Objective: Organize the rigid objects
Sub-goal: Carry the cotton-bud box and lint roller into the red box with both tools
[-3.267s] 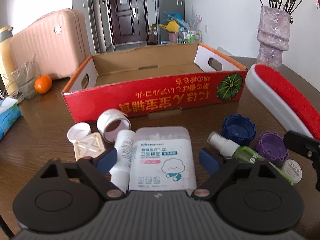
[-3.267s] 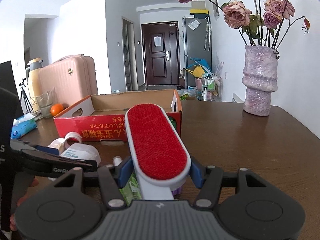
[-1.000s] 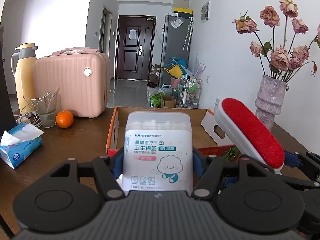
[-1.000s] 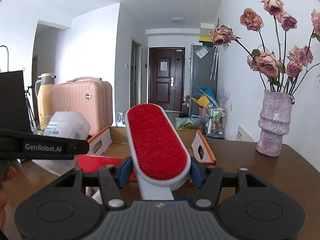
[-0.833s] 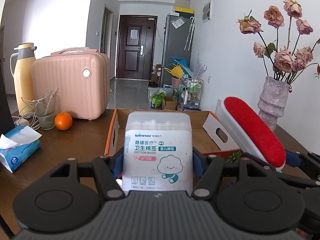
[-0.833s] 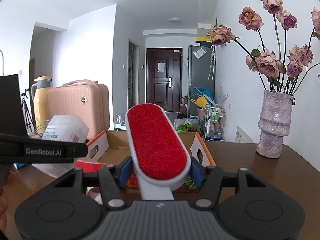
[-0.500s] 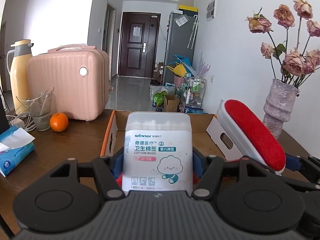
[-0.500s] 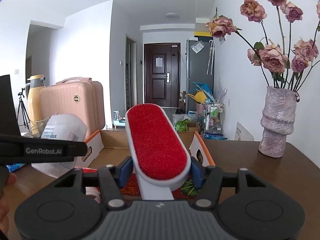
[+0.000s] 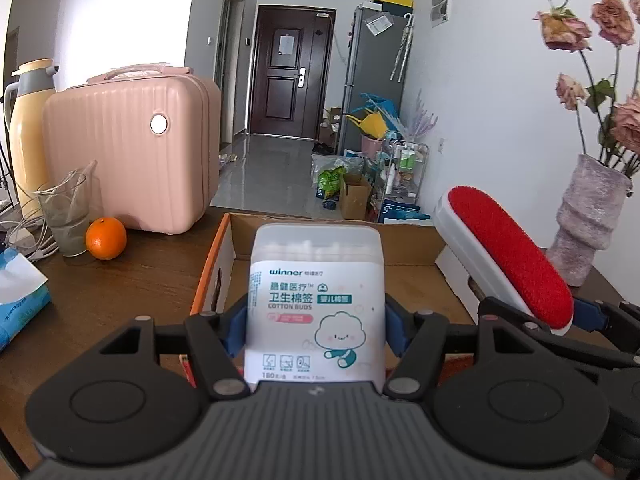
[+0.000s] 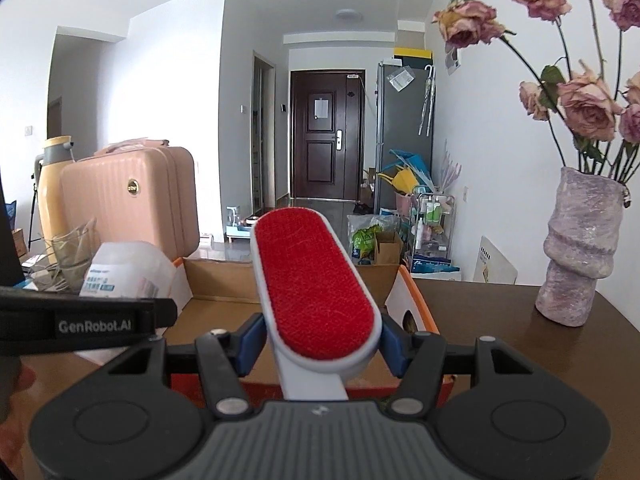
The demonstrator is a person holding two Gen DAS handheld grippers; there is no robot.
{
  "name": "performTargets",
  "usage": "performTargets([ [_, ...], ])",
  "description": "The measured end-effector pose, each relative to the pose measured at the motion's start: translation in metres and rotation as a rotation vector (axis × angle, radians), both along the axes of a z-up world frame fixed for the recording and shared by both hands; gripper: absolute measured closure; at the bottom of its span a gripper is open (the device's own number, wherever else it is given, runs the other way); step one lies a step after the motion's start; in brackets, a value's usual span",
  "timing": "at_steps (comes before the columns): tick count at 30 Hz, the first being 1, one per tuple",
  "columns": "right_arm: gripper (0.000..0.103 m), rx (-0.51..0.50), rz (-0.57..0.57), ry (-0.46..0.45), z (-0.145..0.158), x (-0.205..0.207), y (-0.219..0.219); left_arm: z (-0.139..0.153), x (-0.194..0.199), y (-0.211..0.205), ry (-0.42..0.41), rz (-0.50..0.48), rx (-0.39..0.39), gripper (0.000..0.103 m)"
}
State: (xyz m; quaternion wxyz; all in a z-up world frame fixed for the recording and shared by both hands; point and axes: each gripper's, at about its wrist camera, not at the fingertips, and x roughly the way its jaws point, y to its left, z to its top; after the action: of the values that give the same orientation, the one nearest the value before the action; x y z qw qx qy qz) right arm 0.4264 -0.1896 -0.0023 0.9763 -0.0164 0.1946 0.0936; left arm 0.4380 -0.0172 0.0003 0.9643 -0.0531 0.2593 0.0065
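Both jaws stay clamped: left gripper [image 9: 316,320] on the swab box [image 9: 316,300], right gripper [image 10: 320,340] on the lint brush [image 10: 316,292]. They've come up off the table and now hang over the carton [image 9: 412,248], so dropping them in looks next.

The cardboard box [image 9: 412,248] lies open on top, its floor bare. Left stand a glass [image 9: 66,208], orange [image 9: 106,233] and suitcase [image 9: 132,152]; far right, a vase [image 10: 580,256].
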Motion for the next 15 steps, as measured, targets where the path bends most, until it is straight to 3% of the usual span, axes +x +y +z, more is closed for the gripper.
performTargets([
  [15,0.044,-0.007,0.013,0.089,-0.009,0.073,0.008,-0.015,0.07,0.006,0.063,0.03,0.011,0.037],
])
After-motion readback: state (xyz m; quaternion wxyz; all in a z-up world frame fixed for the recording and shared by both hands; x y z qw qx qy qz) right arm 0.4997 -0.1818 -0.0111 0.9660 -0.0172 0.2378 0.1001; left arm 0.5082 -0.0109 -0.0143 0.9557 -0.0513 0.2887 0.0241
